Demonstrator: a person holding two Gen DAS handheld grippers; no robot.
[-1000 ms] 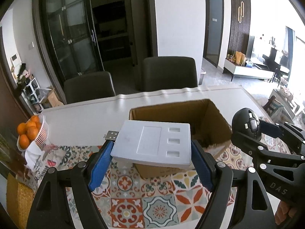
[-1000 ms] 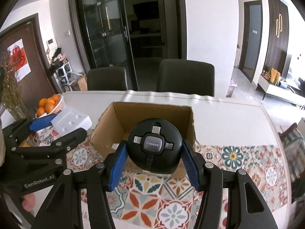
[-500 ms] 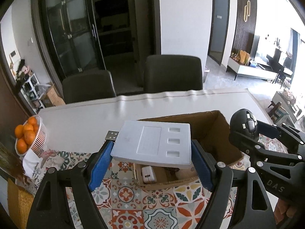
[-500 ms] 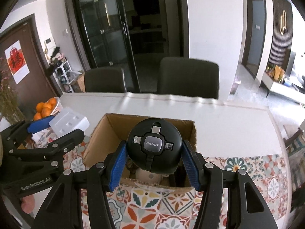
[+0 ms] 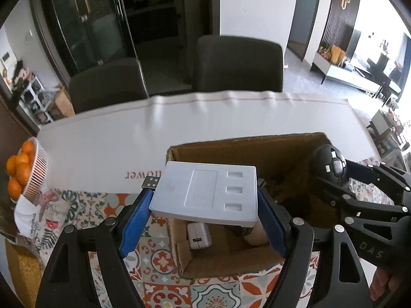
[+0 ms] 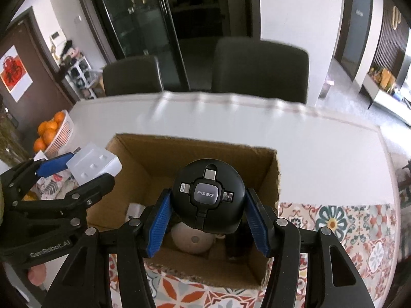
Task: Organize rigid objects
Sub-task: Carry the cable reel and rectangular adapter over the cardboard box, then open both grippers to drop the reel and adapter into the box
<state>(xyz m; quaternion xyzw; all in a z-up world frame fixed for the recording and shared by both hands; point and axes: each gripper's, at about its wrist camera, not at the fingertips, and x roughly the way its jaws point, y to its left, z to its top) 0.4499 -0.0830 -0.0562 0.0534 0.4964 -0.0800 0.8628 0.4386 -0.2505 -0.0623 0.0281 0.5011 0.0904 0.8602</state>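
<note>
My left gripper [image 5: 205,214] is shut on a flat white USB hub [image 5: 205,192] with a plug sticking out at its left, held over the near left part of an open cardboard box [image 5: 290,141]. My right gripper [image 6: 208,219] is shut on a round black Pisen cable adapter [image 6: 208,197], hanging over the box [image 6: 269,159] middle. Inside the box lie a white charger [image 5: 199,236] and a cream round object [image 6: 192,240], partly hidden. Each gripper shows in the other view: the right gripper [image 5: 341,179] and the left gripper [image 6: 77,172].
The box stands on a white table [image 5: 128,138] with a patterned tile mat [image 5: 159,259] at the near side. A white basket of oranges [image 5: 23,172] sits at the left edge. Two dark chairs [image 5: 239,64] stand behind the table.
Both grippers have moved forward and down over the box with their objects still held. The box interior and its contents have come into view.
</note>
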